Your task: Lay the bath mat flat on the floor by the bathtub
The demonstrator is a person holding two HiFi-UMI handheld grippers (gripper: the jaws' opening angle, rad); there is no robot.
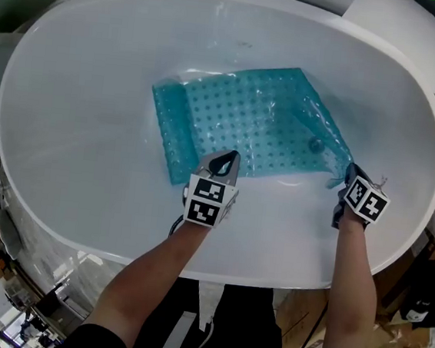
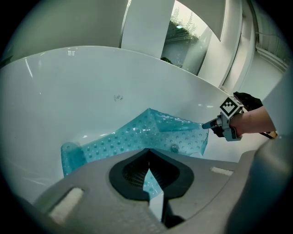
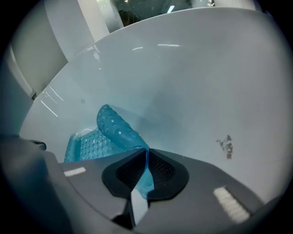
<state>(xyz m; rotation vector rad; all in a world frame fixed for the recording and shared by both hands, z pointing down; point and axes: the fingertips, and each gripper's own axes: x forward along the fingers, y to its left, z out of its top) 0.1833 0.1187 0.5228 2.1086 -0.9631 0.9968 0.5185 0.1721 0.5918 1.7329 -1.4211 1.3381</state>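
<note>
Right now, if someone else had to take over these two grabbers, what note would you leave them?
The left gripper is shut on the near edge of the bath mat.
The right gripper is shut on its near right corner.
The mat lies rumpled inside the bathtub, its left end curled.
Done: both grips taken.
Left: lift it out and lay it flat on the floor beside the tub.
</note>
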